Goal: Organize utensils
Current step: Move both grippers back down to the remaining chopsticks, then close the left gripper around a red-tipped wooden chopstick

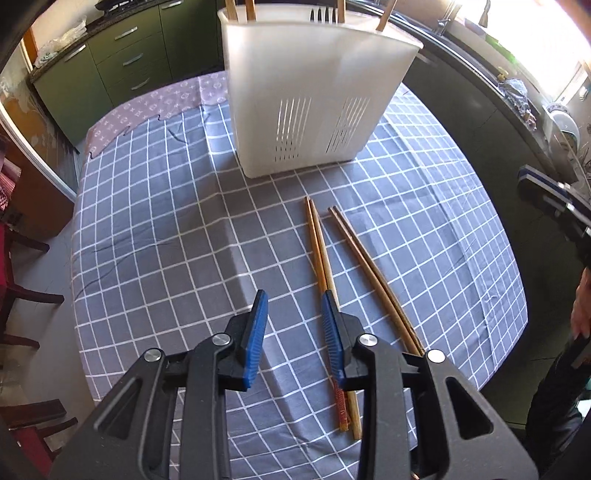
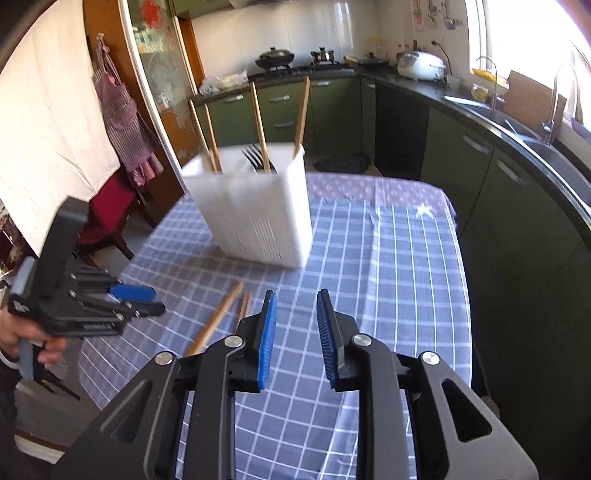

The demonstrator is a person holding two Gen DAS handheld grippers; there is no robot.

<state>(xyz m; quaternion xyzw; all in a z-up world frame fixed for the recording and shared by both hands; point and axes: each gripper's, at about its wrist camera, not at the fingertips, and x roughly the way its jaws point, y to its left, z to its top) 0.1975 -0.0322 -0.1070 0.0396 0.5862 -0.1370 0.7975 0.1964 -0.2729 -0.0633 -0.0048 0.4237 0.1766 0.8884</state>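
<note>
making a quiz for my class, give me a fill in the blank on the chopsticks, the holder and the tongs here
1. The white utensil holder stands ____ on the checked tablecloth.
2. ____ pairs of chopsticks lie on the cloth in front of the holder.
3. The left tongs hold ____ between their blue pads.
4. A dark ____ stands in the holder among the upright chopsticks.

Missing words: upright; two; nothing; fork

Chopstick tops (image 1: 240, 9) cut off above holder (image 1: 314, 92); right tool (image 1: 550, 199) (mostly out of frame) blurred
</note>
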